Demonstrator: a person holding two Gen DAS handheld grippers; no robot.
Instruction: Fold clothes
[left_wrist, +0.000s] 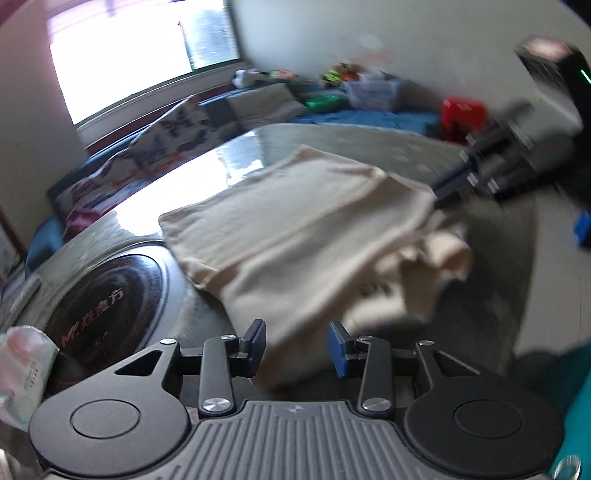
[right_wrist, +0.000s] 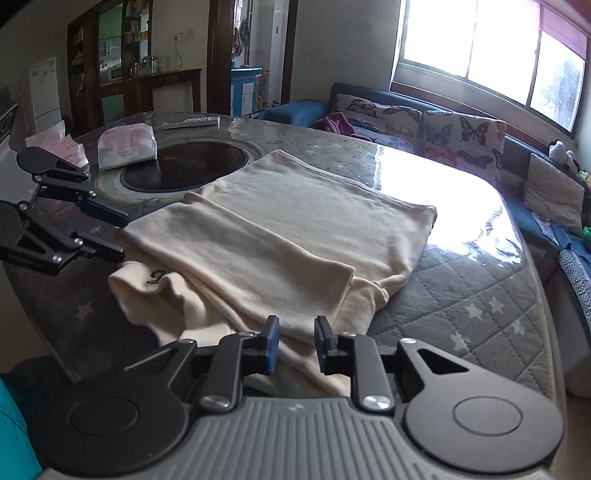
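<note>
A cream garment (right_wrist: 295, 225) lies partly folded on the quilted round table (right_wrist: 480, 295), with a bunched sleeve at its near left corner. It also shows in the left wrist view (left_wrist: 295, 229). My right gripper (right_wrist: 295, 345) is open and empty, just above the garment's near edge. My left gripper (left_wrist: 297, 345) is open and empty at the garment's side edge; in the right wrist view it (right_wrist: 122, 236) sits open at the garment's left corner. In the left wrist view the right gripper (left_wrist: 448, 188) appears blurred at the cloth's far corner.
A black round hotplate (right_wrist: 184, 166) is set in the table's middle, with a tissue pack (right_wrist: 125, 146) on it and another pack (right_wrist: 62, 146) beside it. A remote (right_wrist: 190, 122) lies behind. A butterfly-cushion sofa (right_wrist: 443, 129) runs under the window.
</note>
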